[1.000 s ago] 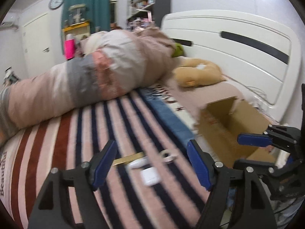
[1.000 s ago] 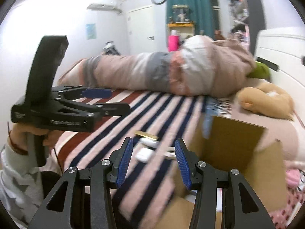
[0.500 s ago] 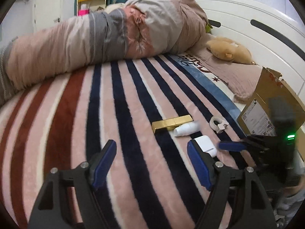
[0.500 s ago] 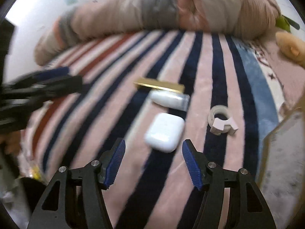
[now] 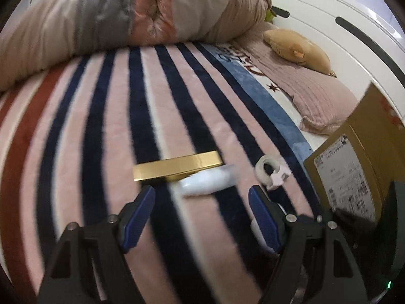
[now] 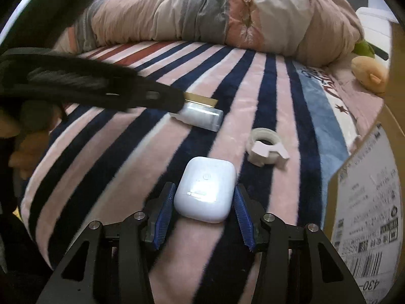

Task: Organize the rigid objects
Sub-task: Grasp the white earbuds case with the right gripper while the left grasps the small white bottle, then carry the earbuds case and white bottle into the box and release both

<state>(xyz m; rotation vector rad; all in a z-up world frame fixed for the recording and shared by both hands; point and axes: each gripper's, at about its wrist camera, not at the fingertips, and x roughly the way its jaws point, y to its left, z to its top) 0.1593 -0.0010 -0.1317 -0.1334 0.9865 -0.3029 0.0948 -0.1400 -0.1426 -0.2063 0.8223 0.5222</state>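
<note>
A white earbud case (image 6: 206,190) lies on the striped blanket between the open fingers of my right gripper (image 6: 203,214); the pads flank it with small gaps. A gold bar-shaped box (image 5: 177,168) lies with a white tube (image 5: 206,181) against it, just ahead of my open left gripper (image 5: 202,215). A white tape dispenser (image 5: 269,172) sits right of them, also in the right wrist view (image 6: 265,147). The tube (image 6: 200,117) and the gold box (image 6: 201,100) show there, partly behind the left gripper's arm (image 6: 88,86).
A cardboard box (image 5: 354,172) with a shipping label stands at the right, also in the right wrist view (image 6: 367,202). A rolled duvet (image 5: 126,17) lies across the far side of the bed. A tan plush toy (image 5: 296,48) rests on the pillow by the headboard.
Both grippers moved forward and down toward the objects. The right gripper's fingers now straddle the earbud case. The left gripper has closed in on the gold box and tube.
</note>
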